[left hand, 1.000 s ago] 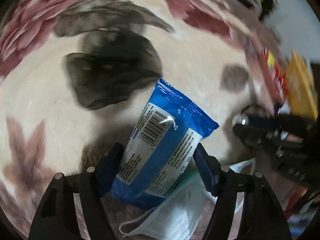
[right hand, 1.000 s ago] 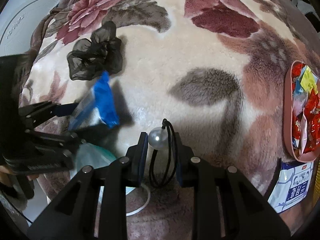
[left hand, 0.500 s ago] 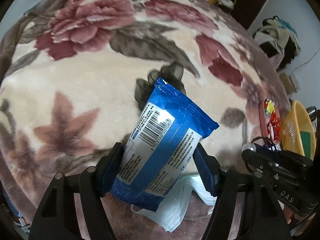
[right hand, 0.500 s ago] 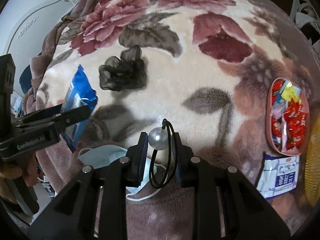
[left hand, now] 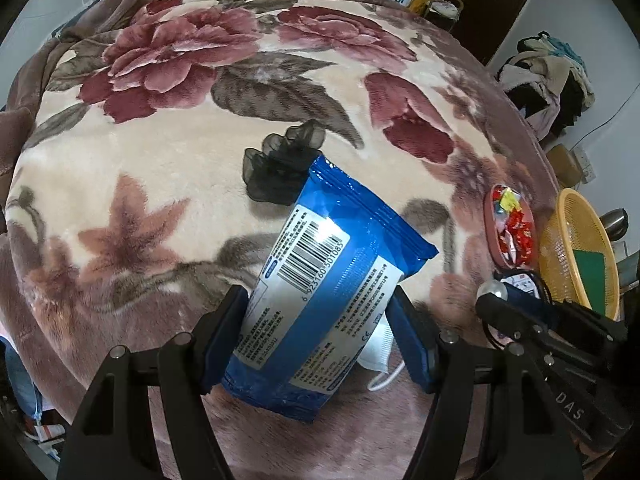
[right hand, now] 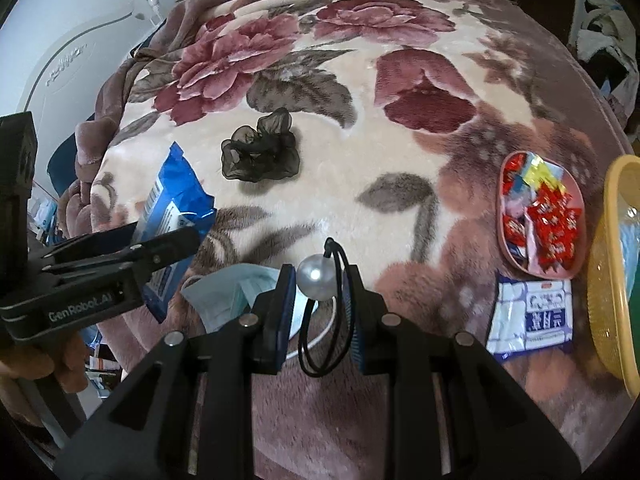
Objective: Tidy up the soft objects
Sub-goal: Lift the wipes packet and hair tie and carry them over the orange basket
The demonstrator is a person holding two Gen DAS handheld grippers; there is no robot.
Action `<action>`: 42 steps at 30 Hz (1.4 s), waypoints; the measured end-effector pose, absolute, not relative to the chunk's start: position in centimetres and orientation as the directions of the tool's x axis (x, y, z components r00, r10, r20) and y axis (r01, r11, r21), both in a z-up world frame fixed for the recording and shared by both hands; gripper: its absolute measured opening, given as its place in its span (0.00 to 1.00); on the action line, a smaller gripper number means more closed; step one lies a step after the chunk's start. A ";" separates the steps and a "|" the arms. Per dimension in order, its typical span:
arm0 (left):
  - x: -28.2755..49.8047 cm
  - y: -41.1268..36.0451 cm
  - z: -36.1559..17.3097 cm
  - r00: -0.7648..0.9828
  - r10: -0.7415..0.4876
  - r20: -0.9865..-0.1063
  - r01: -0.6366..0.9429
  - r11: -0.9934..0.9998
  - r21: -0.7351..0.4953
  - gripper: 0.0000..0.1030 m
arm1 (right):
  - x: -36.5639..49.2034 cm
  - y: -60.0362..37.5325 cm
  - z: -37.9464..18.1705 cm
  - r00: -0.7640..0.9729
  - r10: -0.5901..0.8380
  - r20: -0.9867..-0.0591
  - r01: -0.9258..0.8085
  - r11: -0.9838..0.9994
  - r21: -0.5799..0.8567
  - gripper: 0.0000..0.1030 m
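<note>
Left wrist view: left gripper (left hand: 320, 344) fingers clamp the blue wipes pack (left hand: 324, 296) mid-body above the blanket (left hand: 160, 184); soft, slick film, likely to slide. Barcode reads 6923160501085. Right gripper (right hand: 320, 312) pinches the pearl hair tie (right hand: 320, 300), light and floppy. "GenRobot.AI" marks the left gripper.

Your left gripper (right hand: 120, 256) carries the brand "GenRobot.AI" in pale letters along its side, seen from the right wrist. From the left wrist, you can read "DAS" on the body of the right gripper (left hand: 496, 300). The blue wipes pack (left hand: 320, 292) shows a barcode with the digits 6 923160 501085 and a small CE mark; its fine print is too small to read
</note>
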State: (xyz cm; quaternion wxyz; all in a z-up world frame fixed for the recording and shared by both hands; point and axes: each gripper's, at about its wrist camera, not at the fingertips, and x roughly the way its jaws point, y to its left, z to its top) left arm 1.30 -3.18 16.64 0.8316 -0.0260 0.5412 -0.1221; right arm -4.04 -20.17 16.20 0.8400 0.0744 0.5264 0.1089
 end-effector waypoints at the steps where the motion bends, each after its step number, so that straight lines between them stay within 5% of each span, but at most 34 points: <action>1: 1.0 -3.5 16.9 0.385 -0.234 -0.893 0.178 0.968 -0.177 0.70 | -4.3 -20.4 16.3 0.426 0.260 -0.867 -0.101 0.965 0.240 0.24; 42: -3.8 -16.8 20.8 0.371 -0.294 -0.881 0.369 0.917 -0.151 0.70 | -12.0 -32.8 20.5 0.559 0.158 -0.814 0.103 0.961 0.258 0.24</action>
